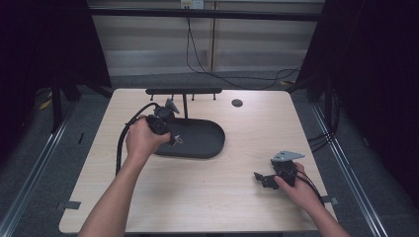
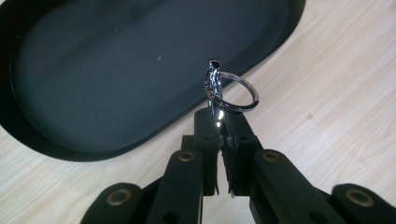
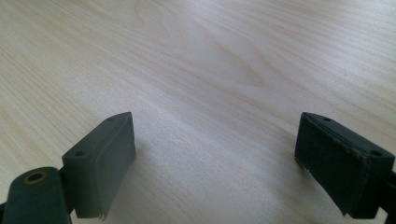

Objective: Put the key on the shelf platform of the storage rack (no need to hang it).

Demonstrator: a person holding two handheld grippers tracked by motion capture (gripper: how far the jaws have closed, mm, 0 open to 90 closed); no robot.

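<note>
At the bottom of the high view, two forearms are reaching up into the frame. In the lower right, the person's right hand point(image 1: 296, 190) is resting the right gripper point(image 1: 259, 177) low on the wooden table point(image 1: 237, 197), a grey three-cornered plate sitting on top of it. In the right gripper view its jaws are standing spread wide apart, with bare wood grain showing between them and nothing held.

Farther up, left of centre in the high view, the left hand point(image 1: 143, 140) is holding the left gripper point(image 1: 174, 139) at the near left rim of a black oval tray point(image 1: 210, 145), its black cable looping down along the left of the wrist. In the left gripper view the left gripper point(image 2: 219, 122) is pinching a small shiny metal clip point(image 2: 214, 88) between its closed jaws; the clip is standing upright out of the tips, and a silver key ring point(image 2: 250, 93) is hanging through it toward the right of the frame. Clip and ring are sitting over the tray's rim, where dark tray is meeting light wood; the tray's matte floor is filling the upper left of that view.

Beyond the tray, near the table's far edge, a thin black T-shaped stand point(image 1: 184, 94) is rising, and a small dark round hole point(image 1: 237, 102) is showing in the tabletop to its right. Cables are trailing across the grey floor past the table at the top of the frame.
</note>
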